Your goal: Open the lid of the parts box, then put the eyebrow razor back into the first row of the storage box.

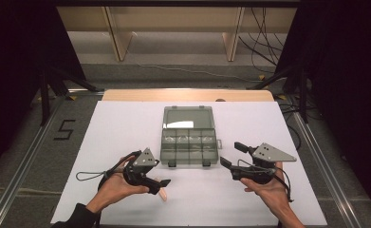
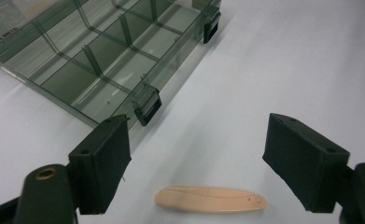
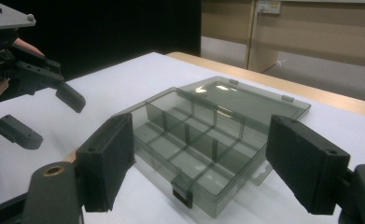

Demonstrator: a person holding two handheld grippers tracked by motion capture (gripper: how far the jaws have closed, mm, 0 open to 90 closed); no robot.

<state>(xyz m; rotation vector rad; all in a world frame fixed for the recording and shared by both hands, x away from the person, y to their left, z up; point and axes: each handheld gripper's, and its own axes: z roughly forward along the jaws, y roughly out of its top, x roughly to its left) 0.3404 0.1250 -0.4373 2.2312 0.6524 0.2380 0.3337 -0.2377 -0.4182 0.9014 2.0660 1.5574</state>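
A smoky clear compartment box [image 1: 190, 145] lies open at the middle of the white table, its lid [image 1: 189, 118] flat behind it and its cells bare. A slim peach-coloured clip-like piece [image 1: 162, 194] rests on the sheet in front of the box's left corner. My left gripper [image 1: 160, 186] hovers over that piece, open; in the left gripper view the piece [image 2: 211, 199] lies low between the spread pads [image 2: 101, 163], untouched. My right gripper [image 1: 232, 155] is open just right of the box, facing it. Its own view looks across the box [image 3: 194, 135] toward the left gripper [image 3: 47, 116].
A white sheet [image 1: 126, 128] covers the table, with a wooden strip [image 1: 188, 95] along its far edge. Two black latches [image 2: 148, 106] stick out from the box's front wall. Metal rails run down both sides of the table, and cables trail on the floor behind.
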